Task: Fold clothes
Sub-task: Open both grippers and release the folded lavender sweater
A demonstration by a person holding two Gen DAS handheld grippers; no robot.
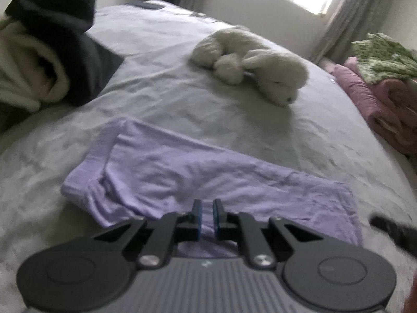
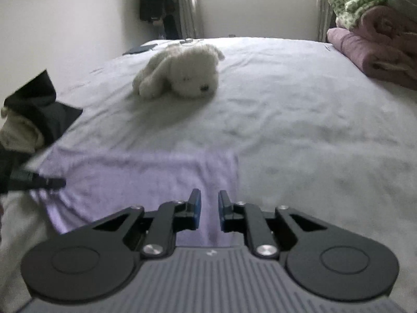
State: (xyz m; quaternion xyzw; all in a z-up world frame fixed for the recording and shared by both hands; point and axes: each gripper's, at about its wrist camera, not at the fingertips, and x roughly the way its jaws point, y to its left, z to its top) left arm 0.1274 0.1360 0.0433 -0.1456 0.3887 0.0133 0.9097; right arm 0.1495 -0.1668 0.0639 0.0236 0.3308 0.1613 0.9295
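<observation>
The lilac garment is lying flat near the front edge of the bed, already doubled over at least once, with a thicker ribbed band bunching at its left end and one straight side edge running toward the middle of the bed. The left gripper is hovering just over the garment's near edge, its blue-padded fingers standing a narrow gap apart with nothing between them; the right gripper is hanging over the garment's right portion, its fingers also slightly apart and empty. Farther up the bed a white plush dog is resting, a dark and cream pile is sitting at the left edge, and pink blankets are stacked at the right edge. The likely risk is pinching only the top layer, or catching the sheet beneath, so that the fold drags open or skews; both views are blurring, which makes judging the edge harder.
</observation>
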